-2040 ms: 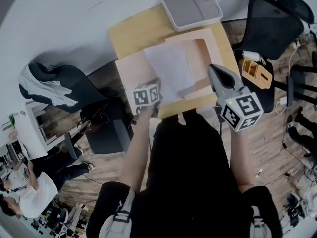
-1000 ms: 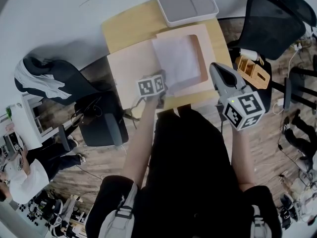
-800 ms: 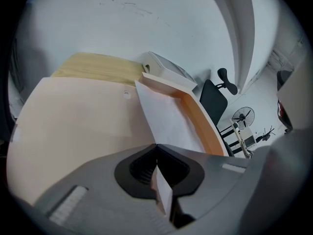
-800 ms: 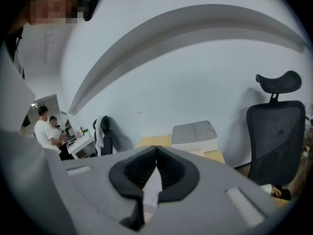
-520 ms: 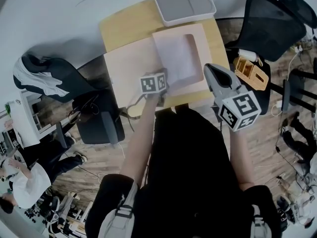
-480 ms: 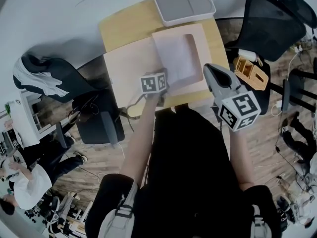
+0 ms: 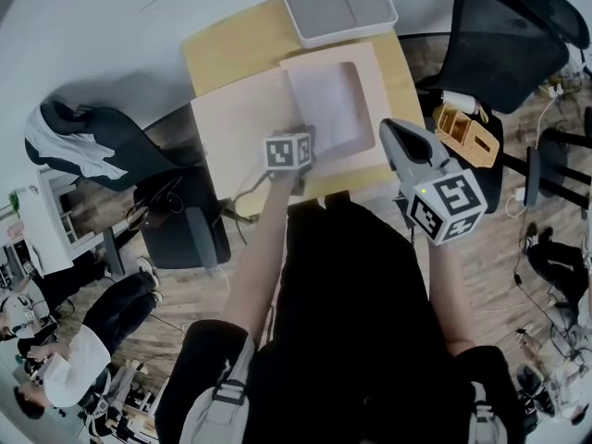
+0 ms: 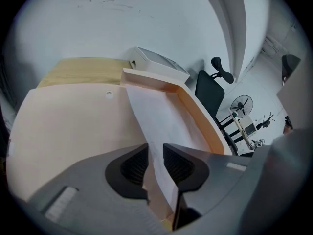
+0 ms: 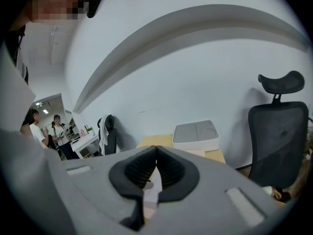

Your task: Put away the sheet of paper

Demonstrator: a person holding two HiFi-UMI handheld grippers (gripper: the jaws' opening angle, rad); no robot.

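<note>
A white sheet of paper (image 7: 326, 107) lies in the shallow pink tray (image 7: 381, 81) that forms the right half of an open pink folder (image 7: 239, 128) on the wooden table (image 7: 231, 49). My left gripper (image 7: 298, 139) is at the sheet's near edge. In the left gripper view its jaws are opening (image 8: 155, 153). The paper (image 8: 161, 124) runs through the gap between them and the pads stand off it. My right gripper (image 7: 388, 129) hovers off the tray's near right corner, and in its own view it is shut (image 9: 156, 153) with nothing in it.
A grey-white lidded box (image 7: 339, 6) stands at the table's far edge behind the tray. A black chair draped with a white garment (image 7: 88, 151) is on the left and another black chair (image 7: 499, 44) on the right. A wooden organiser (image 7: 467, 132) sits at the right.
The left gripper has carried the sheet to the right and farther back, from lying askew across the folder to flat inside the tray. The right gripper has hardly moved.
</note>
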